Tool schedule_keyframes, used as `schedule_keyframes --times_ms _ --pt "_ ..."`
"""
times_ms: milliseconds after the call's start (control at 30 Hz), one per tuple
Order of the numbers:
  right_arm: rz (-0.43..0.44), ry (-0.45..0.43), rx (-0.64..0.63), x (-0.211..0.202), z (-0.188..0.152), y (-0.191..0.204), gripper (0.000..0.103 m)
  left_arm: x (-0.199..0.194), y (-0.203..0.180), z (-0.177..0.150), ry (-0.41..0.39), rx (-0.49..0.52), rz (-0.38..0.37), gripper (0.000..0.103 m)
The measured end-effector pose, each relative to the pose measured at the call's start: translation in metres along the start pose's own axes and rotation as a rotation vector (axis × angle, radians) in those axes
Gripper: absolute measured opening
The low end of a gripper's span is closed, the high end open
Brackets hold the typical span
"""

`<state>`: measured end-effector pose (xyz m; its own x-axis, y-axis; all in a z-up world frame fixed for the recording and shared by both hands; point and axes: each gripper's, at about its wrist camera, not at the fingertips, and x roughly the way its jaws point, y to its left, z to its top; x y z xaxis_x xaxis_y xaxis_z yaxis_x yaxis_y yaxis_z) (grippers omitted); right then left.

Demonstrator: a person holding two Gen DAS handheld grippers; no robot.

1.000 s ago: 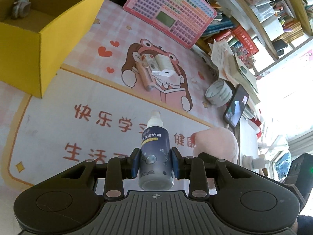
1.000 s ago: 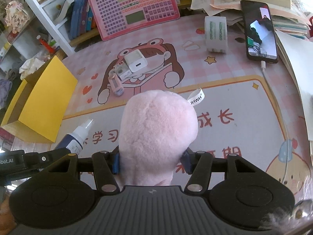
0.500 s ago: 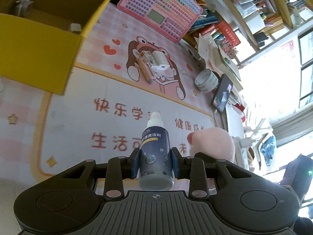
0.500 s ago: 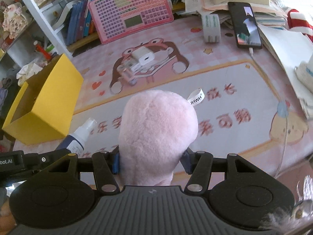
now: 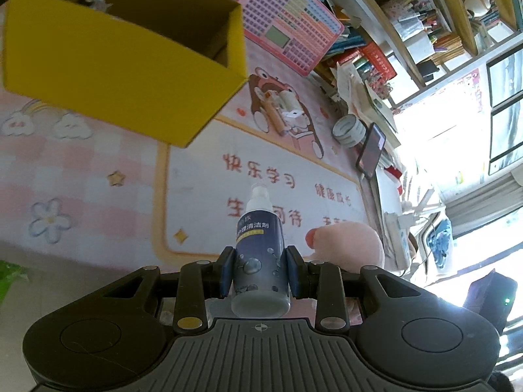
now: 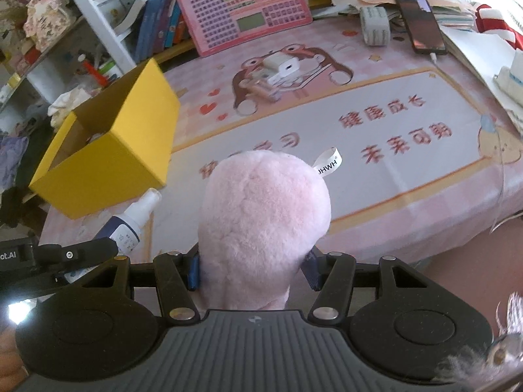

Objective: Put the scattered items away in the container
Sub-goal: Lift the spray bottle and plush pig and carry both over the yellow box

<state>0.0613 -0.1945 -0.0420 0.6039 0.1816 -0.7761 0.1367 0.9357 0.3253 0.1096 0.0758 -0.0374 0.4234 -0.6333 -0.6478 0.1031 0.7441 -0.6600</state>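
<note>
Left wrist view showed the left gripper (image 5: 258, 276) clamping a spray bottle (image 5: 258, 245) near the yellow box (image 5: 124, 75); the right gripper (image 6: 251, 269) squeezed what looked like a pink plush toy (image 6: 261, 225).

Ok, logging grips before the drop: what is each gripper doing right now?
Left gripper: closed on the spray bottle.
Right gripper: closed on the pink plush toy.

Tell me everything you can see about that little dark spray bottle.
The spray bottle is small, with a dark navy body, a white label panel carrying Chinese print and a yellow strip, and a clear cap over a white nozzle. It looks plastic. The left hand-held gripper clamps its lower body between blue pads, base toward the camera, nozzle pointing away, lifted above the pink desk mat near the yellow box.
</note>
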Motion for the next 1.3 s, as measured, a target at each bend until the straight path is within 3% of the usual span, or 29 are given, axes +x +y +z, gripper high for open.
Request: schedule_keyframes --times_ms 633,1167,1300 --pt "0.149 0.078 -0.239 0.007 -0.032 0.091 0.054 -0.066 0.06 -0.014 -0.083 -0.109 -0.015 0.031" --pt "0.279 0.046 -0.414 0.014 -0.02 0.146 0.054 -0.109 0.082 -0.009 -0.227 -0.16 -0.017 0.031" --pt "0.314 -0.006 -0.468 0.011 -0.012 0.158 0.054 -0.112 0.083 -0.001 -0.256 -0.146 -0.07 0.031"
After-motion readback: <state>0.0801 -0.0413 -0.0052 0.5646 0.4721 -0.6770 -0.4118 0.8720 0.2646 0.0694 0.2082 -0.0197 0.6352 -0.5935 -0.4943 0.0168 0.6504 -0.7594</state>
